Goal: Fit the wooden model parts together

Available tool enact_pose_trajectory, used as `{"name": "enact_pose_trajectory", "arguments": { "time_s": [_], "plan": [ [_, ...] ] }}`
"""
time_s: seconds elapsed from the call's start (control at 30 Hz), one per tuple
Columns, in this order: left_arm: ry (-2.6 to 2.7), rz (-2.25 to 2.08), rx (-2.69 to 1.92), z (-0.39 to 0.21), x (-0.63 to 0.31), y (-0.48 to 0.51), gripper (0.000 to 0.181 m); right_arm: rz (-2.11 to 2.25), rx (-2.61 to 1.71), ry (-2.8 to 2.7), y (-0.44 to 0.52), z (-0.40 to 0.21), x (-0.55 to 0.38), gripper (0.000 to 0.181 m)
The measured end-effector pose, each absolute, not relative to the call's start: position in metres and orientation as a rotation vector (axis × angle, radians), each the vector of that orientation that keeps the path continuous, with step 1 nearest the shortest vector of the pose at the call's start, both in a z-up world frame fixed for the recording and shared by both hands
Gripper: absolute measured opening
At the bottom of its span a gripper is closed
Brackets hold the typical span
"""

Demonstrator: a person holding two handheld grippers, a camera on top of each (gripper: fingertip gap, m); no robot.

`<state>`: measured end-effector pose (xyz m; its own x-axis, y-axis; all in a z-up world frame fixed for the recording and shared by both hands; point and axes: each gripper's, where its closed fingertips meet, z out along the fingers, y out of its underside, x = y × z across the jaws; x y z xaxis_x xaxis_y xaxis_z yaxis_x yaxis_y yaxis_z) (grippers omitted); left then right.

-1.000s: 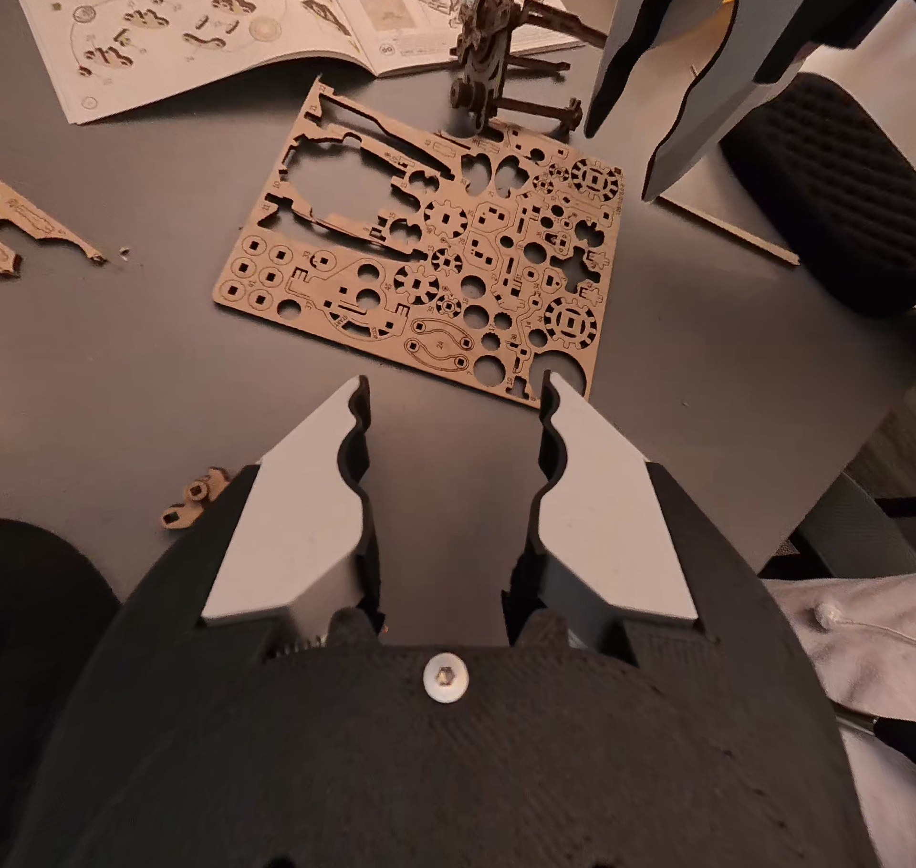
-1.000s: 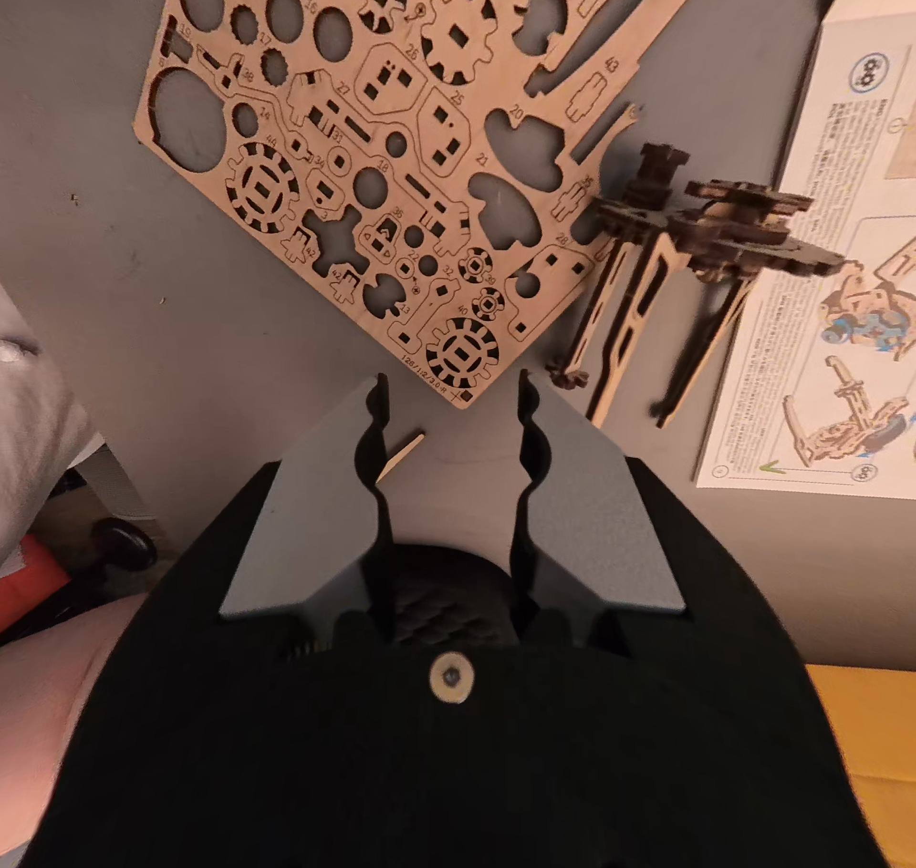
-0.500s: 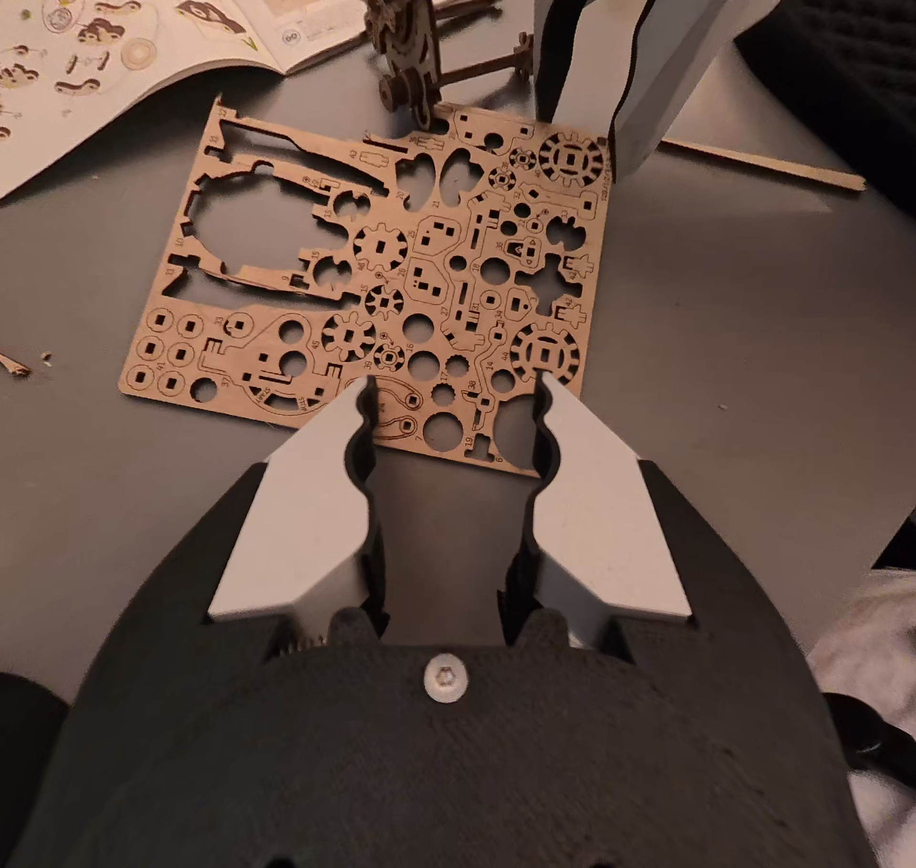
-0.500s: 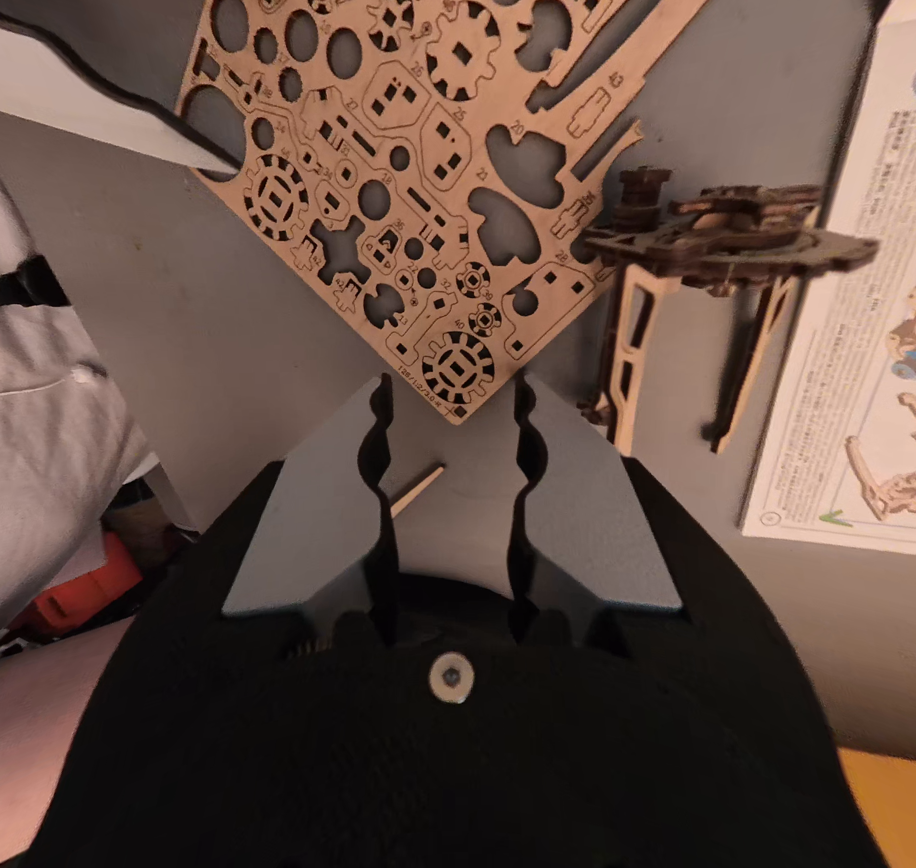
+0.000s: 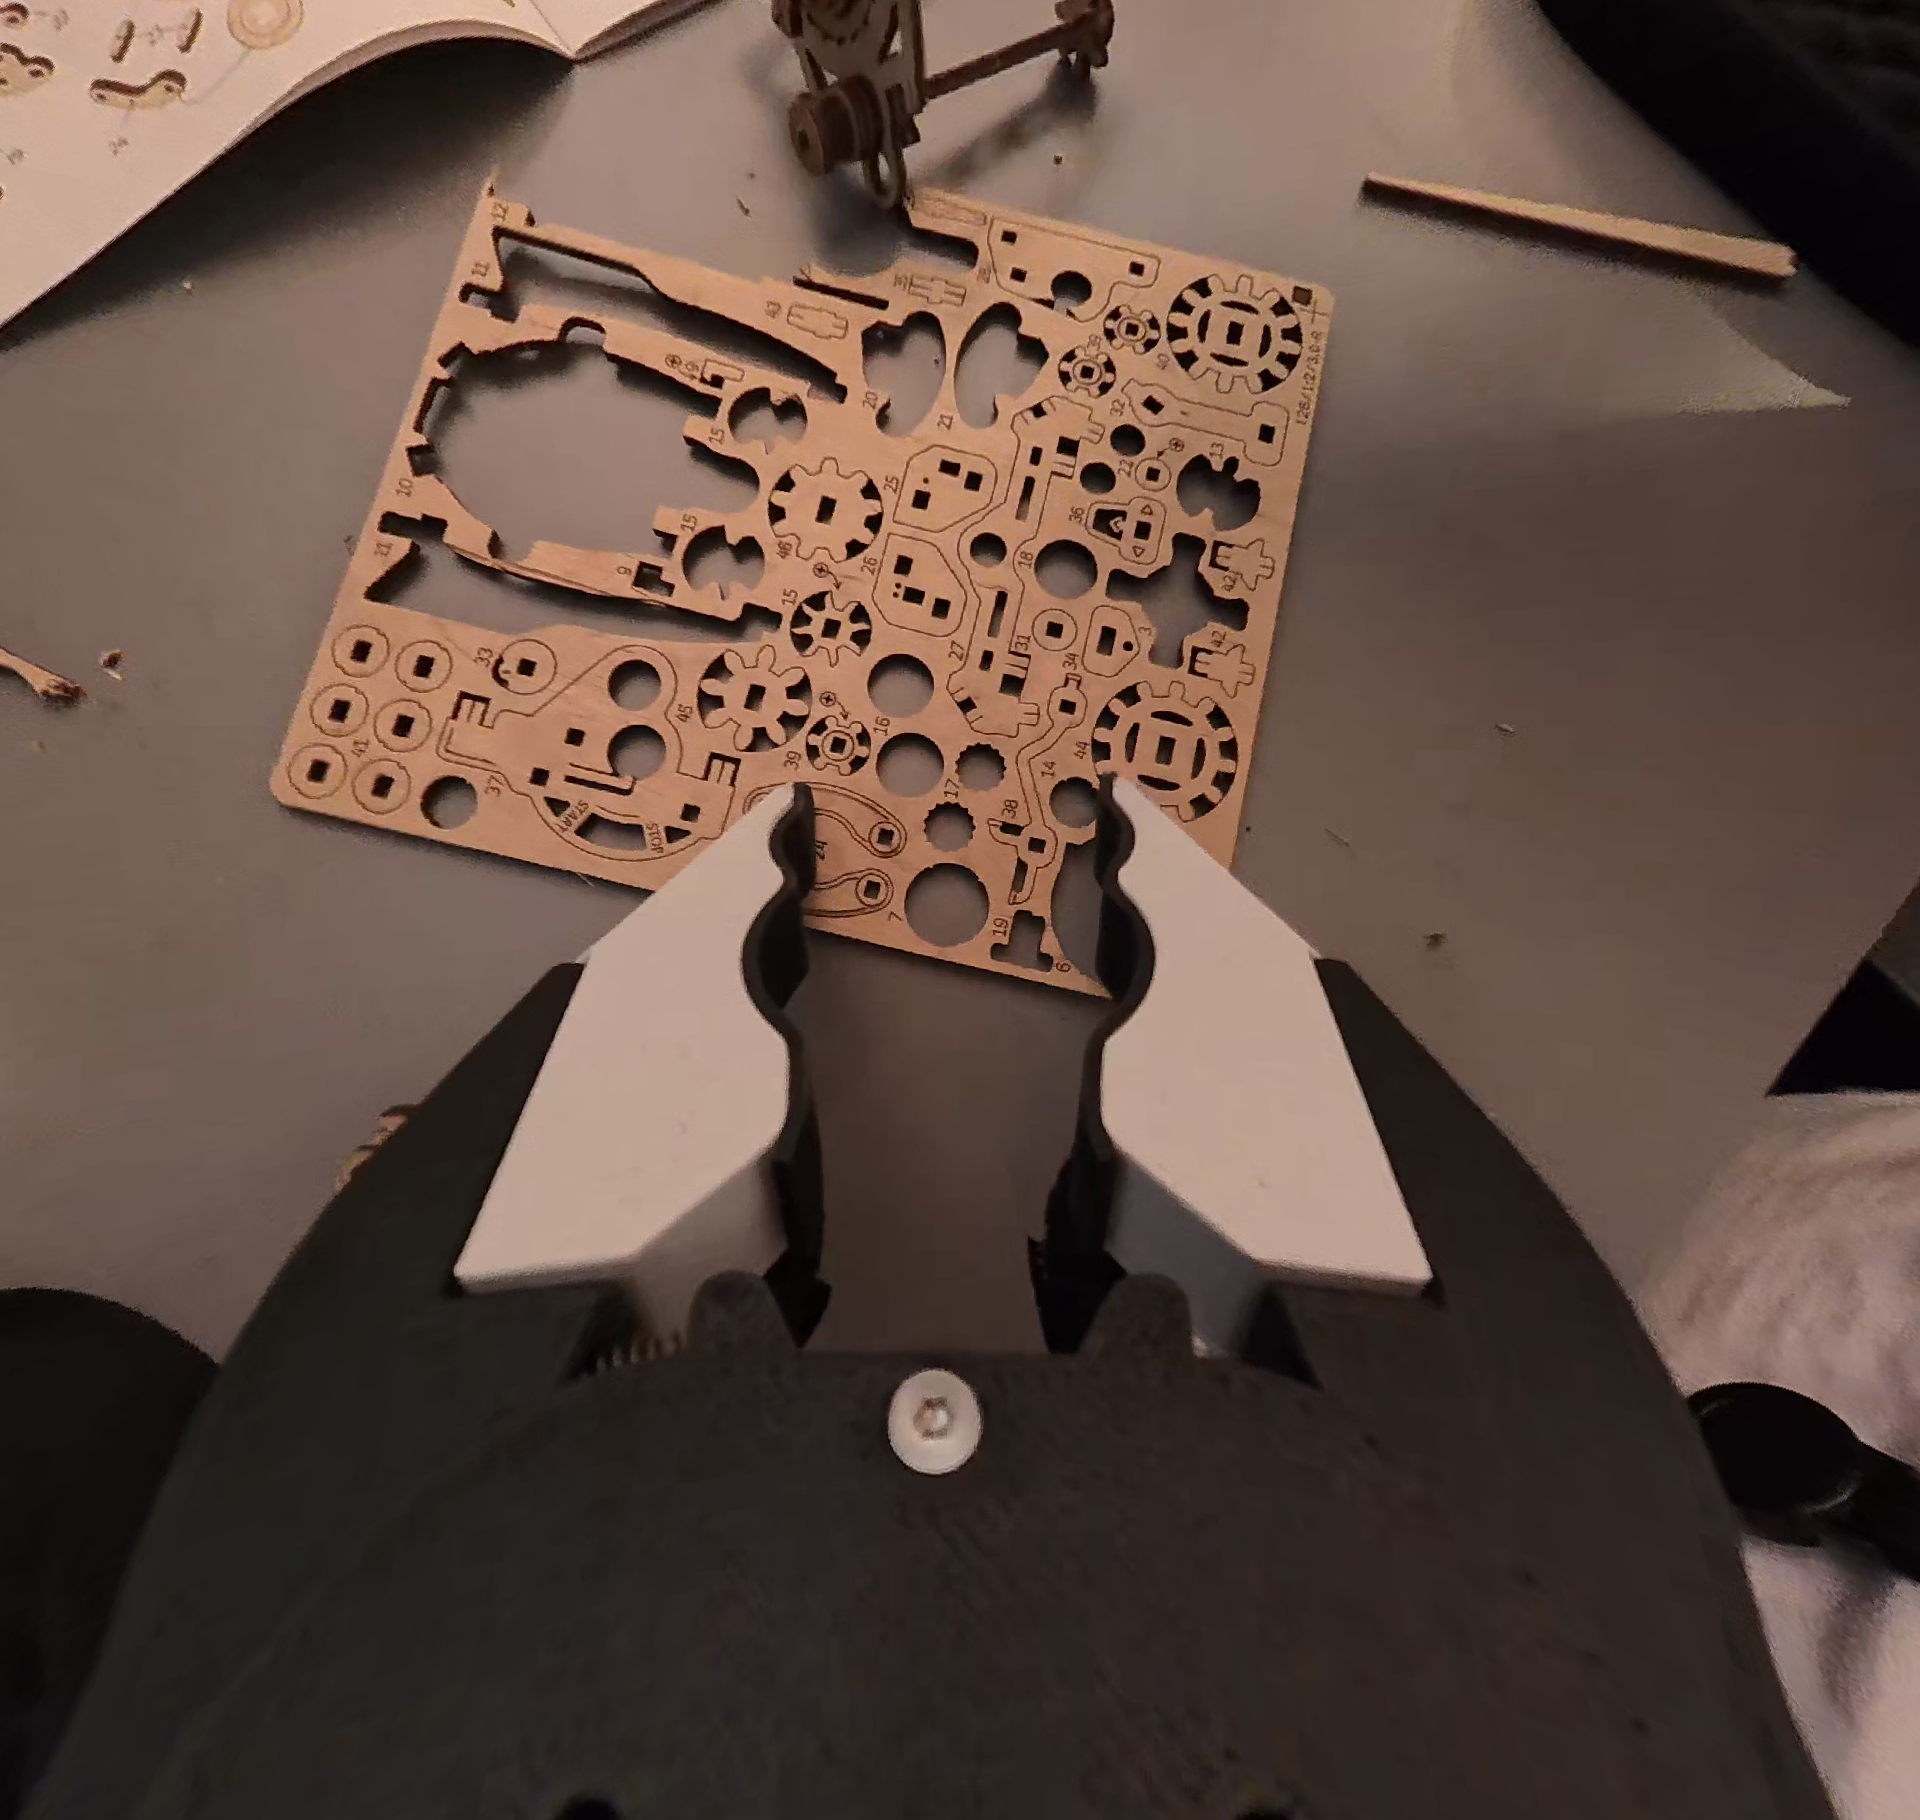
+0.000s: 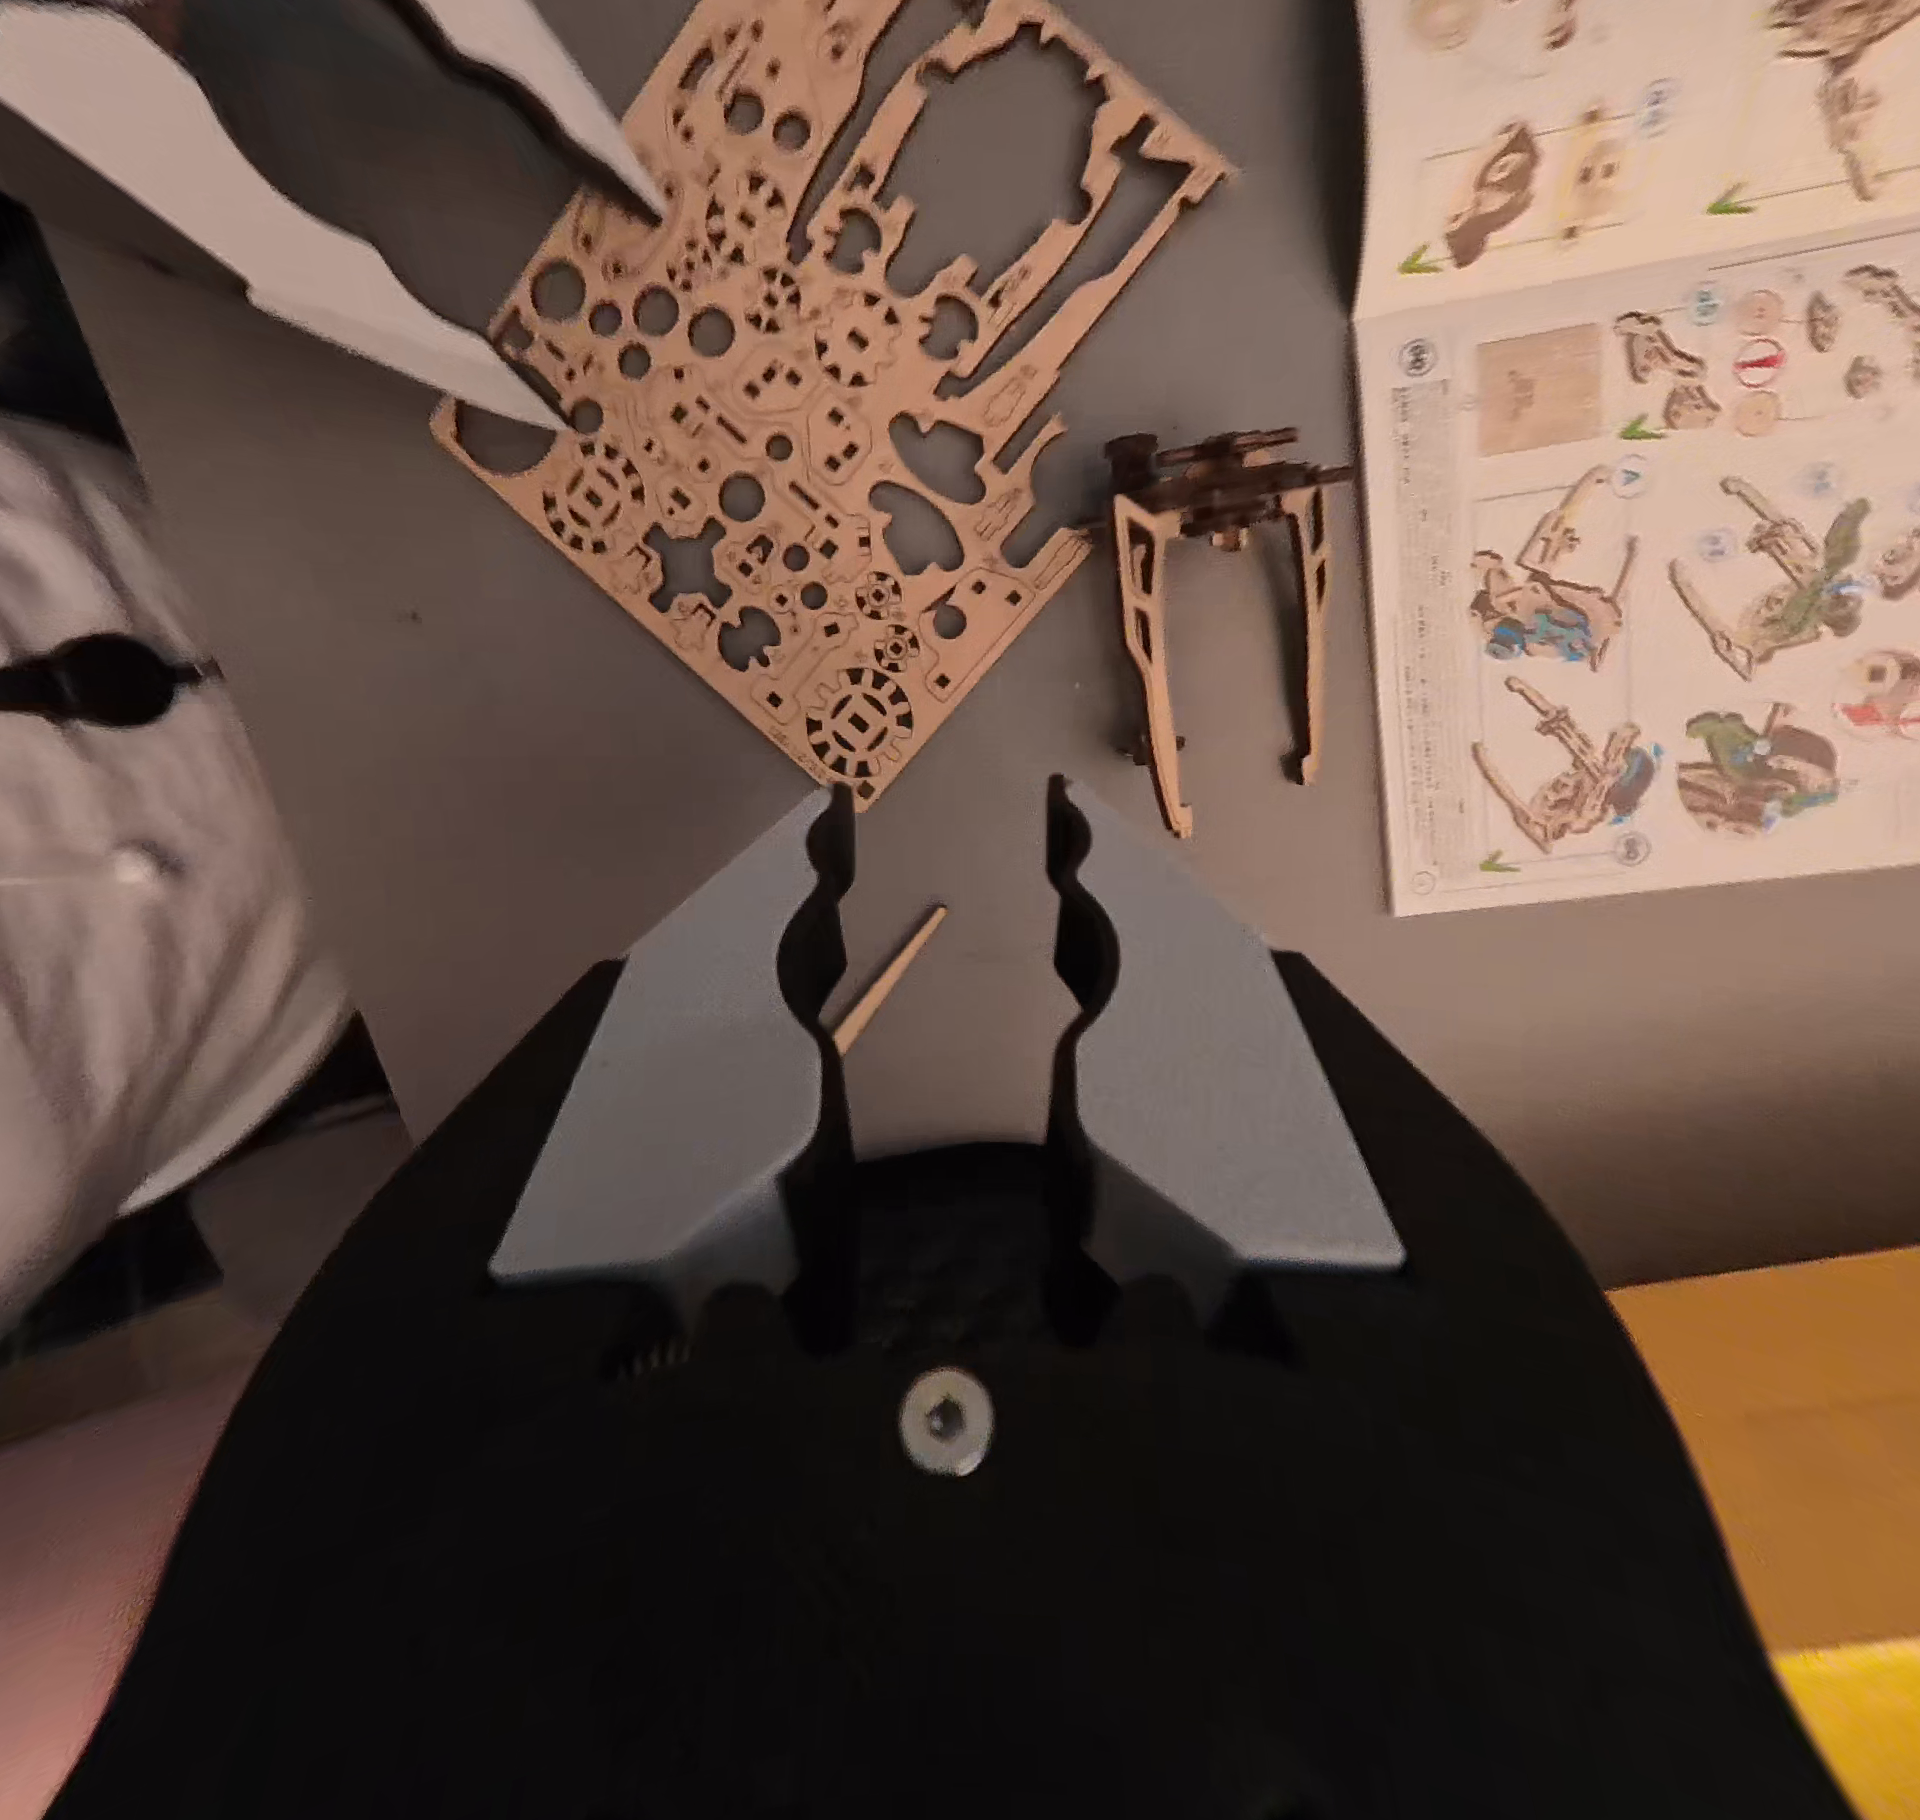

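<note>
A partly built wooden model (image 6: 1216,565) was seen right of centre, beside the half-emptied laser-cut parts sheet (image 5: 582,731). Many parts remained unpunched. Both the left gripper (image 5: 951,799) and right gripper (image 6: 948,794) were held open, empty.

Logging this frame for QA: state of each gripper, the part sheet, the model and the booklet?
left gripper: open, empty, tips over the sheet's near edge
right gripper: open, empty
wooden sheet: flat, many parts already out
half-built model: standing beside the sheet
instruction booklet: open
</note>
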<state>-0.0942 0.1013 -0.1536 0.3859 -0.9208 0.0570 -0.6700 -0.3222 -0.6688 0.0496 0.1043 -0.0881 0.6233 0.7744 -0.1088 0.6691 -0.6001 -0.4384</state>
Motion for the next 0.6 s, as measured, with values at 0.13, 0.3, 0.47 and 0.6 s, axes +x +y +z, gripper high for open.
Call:
{"name": "enact_pose_trajectory", "arguments": {
  "time_s": [0.13,0.3,0.47,0.6],
  "plan": [
    [1.414,-0.567,-2.061,-0.155,-0.100,0.096,0.048,0.444,-2.415,-0.956,0.100,-0.094,0.047,0.036],
    [1.427,-0.589,-2.043,-0.154,-0.107,0.092,0.046,0.460,-2.433,-0.791,0.085,-0.127,0.027,0.048],
    [1.349,-0.614,-2.111,-0.152,-0.115,0.093,0.060,0.477,-2.407,-0.665,0.097,-0.140,0.015,0.054],
    [1.272,-0.563,-2.110,-0.148,-0.125,0.095,0.070,0.404,-2.455,-0.678,0.103,-0.153,0.012,0.062]
  ]
}}
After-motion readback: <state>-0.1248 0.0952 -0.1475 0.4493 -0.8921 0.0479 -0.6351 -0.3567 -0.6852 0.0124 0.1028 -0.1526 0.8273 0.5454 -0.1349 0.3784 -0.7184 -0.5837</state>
